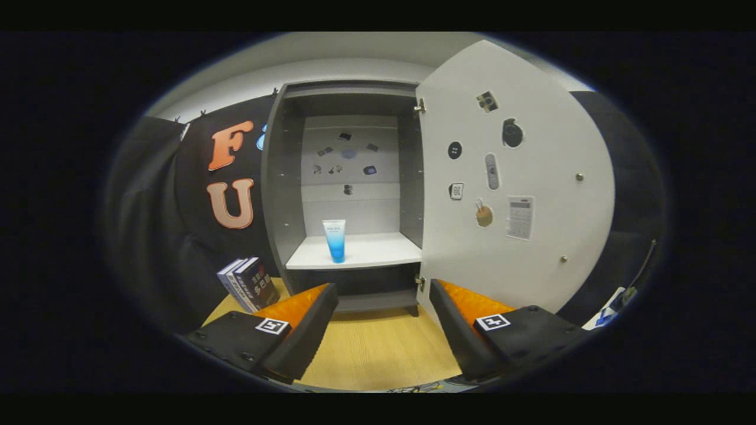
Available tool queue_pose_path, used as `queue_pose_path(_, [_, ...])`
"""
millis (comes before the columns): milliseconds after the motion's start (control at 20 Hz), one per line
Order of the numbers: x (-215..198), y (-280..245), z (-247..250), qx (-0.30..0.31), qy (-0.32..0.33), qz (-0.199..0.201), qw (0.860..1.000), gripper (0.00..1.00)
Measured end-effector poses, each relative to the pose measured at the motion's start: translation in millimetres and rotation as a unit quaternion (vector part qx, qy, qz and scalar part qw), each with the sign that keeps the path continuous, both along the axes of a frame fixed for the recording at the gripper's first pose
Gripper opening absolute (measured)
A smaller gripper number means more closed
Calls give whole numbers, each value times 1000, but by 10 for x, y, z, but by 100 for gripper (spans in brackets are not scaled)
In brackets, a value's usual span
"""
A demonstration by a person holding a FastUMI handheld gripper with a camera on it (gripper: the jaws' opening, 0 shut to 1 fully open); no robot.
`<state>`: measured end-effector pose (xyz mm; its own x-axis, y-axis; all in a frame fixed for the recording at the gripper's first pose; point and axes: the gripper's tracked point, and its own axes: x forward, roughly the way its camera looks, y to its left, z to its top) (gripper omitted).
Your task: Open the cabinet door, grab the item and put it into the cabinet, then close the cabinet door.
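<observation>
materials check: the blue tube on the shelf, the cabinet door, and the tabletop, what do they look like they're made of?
Tube: likely soft plastic, glossy, pale top fading to translucent blue.
Cabinet door: probably laminated board, matt white, flat, with stickers and metal hinges.
Tabletop: wood or wood-look laminate, light grain lines visible.
The gripper is open, fingers apart with nothing between them, short of the cabinet.

A grey cabinet (277, 195) with white shelf (360, 251) and sticker-dotted white door (520, 177) is seen; a blue-and-white tube (335, 239), dark-covered books (251, 284) and light woodgrain table (372, 348) are pictured.
</observation>
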<state>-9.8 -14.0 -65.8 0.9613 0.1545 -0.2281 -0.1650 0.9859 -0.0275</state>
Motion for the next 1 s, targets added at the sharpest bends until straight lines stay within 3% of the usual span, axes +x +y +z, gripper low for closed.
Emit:
queue_pose_path(450, [-385, -1424, 90, 6, -9, -39, 999, 100])
queue_pose_path(1000, [-17, -2506, -63, 10, 1, -56, 998, 98])
